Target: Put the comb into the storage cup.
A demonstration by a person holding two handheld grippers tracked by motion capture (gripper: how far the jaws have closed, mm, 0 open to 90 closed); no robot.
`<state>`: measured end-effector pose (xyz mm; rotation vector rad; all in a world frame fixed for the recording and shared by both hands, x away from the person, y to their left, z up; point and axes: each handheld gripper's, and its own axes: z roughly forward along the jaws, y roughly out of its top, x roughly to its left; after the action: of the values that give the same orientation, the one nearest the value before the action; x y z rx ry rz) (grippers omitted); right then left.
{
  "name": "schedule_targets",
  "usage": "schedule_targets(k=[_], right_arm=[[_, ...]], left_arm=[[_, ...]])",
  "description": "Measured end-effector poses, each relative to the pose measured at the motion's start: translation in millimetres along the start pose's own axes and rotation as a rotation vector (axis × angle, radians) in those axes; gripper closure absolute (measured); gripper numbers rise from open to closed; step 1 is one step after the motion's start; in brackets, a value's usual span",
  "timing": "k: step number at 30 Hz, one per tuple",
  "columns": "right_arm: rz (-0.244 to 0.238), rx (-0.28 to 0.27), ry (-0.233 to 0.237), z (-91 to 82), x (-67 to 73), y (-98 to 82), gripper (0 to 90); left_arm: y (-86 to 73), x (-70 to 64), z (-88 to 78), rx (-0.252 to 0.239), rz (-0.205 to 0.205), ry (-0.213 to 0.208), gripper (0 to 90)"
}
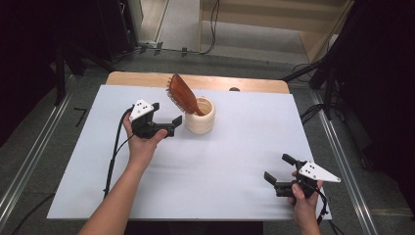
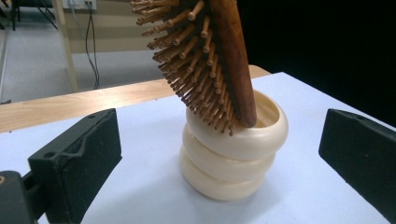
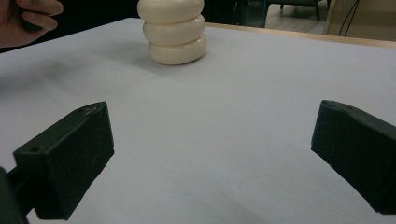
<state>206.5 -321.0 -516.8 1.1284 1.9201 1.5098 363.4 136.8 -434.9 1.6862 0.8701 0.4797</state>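
A wooden hairbrush stands handle-down in a cream ribbed holder that sits toward the far middle of the white table, its bristled head leaning out to the left over the rim. The left gripper hovers just beside the holder on its left, jaws spread wide and holding nothing; in the left gripper view the holder and the brush sit squarely between the two black jaws, a little beyond them and not touching either one. The right gripper is well apart, at the near right corner of the table, also with its jaws spread and empty, and in the right gripper view the holder appears far off across bare tabletop. Judging from how things lie, the brush is seated in the holder, so if the work is to put it there, that part looks done and only backing the left gripper away remains. If instead the brush is to be taken out, nothing has been gripped yet, and closing on the brush, lifting it clear and setting it down are all left to do.
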Motion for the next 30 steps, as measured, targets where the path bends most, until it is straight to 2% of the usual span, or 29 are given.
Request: schedule_targets(k=[22,27,30], right_arm=[[-0.003,0.004,-0.006,0.7,0.7,0.0,0.0],[-0.004,0.005,-0.008,0.7,0.8,-0.1,0.0],[-0.005,0.004,-0.009,0.7,0.7,-0.2,0.0]], left_arm=[[-21.5,2.4,-41.2,-0.019,0.025,0.015,0.0],[-27.9,0.8,-49.5,-0.012,0.047,0.024,0.0],[-31.3,1.4,-55.1,-0.017,0.036,0.023,0.0]])
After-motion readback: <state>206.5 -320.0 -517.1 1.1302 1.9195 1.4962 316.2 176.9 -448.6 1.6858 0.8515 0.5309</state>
